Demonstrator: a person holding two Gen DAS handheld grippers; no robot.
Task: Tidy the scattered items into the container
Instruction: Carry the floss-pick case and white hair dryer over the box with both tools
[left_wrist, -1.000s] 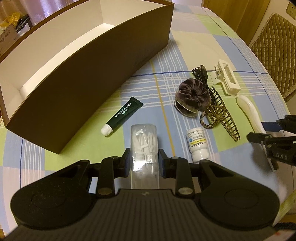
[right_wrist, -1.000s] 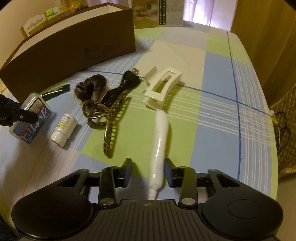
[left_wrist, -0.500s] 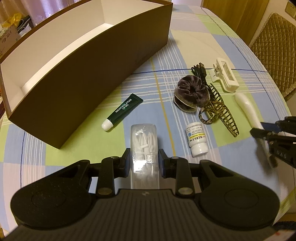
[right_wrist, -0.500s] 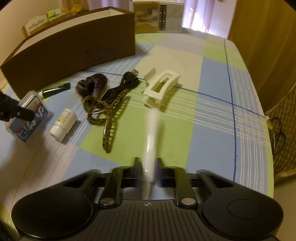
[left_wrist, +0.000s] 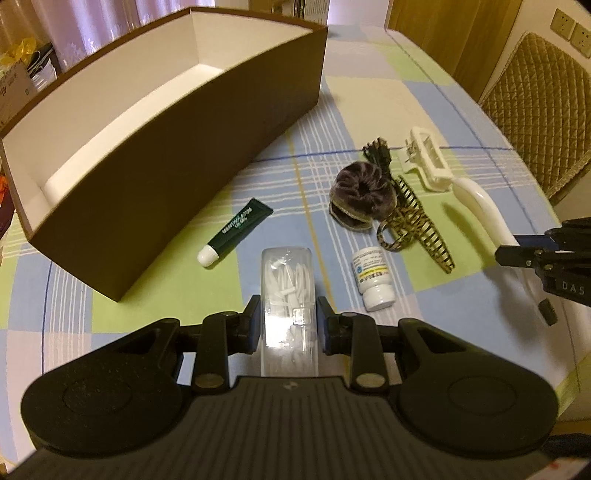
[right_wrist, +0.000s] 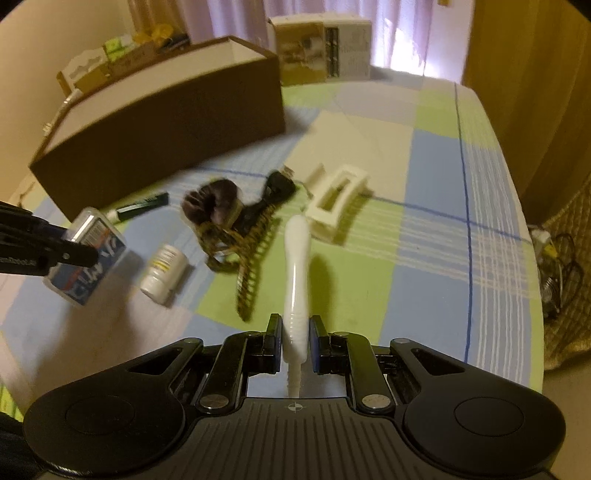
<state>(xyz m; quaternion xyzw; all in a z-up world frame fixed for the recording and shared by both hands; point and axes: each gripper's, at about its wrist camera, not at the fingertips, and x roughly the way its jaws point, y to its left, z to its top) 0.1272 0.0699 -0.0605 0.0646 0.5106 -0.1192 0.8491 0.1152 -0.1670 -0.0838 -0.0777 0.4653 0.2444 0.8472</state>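
Observation:
My left gripper (left_wrist: 288, 321) is shut on a clear plastic box of floss picks (left_wrist: 289, 295), held above the cloth; the right wrist view shows that same box (right_wrist: 86, 258) from its labelled side. My right gripper (right_wrist: 294, 339) is shut on a white curved handle (right_wrist: 297, 266), lifted off the table, and the handle (left_wrist: 480, 210) also shows in the left wrist view. The brown container (left_wrist: 155, 155) with a white inside lies ahead to the left. On the checked cloth lie a green tube (left_wrist: 236, 230), a white pill bottle (left_wrist: 373, 278), a purple scrunchie (left_wrist: 364, 192), a leopard hair claw (left_wrist: 417, 229), a black cable (left_wrist: 376, 153) and a white hair claw (left_wrist: 428, 162).
A quilted chair (left_wrist: 543, 110) stands past the table's right edge. Boxes (right_wrist: 321, 48) sit at the far end of the table behind the container. Cables (right_wrist: 557, 266) hang off the right side.
My right gripper has shut on the white handle and lifted it off the cloth. My left gripper has risen a little with the floss pick box.

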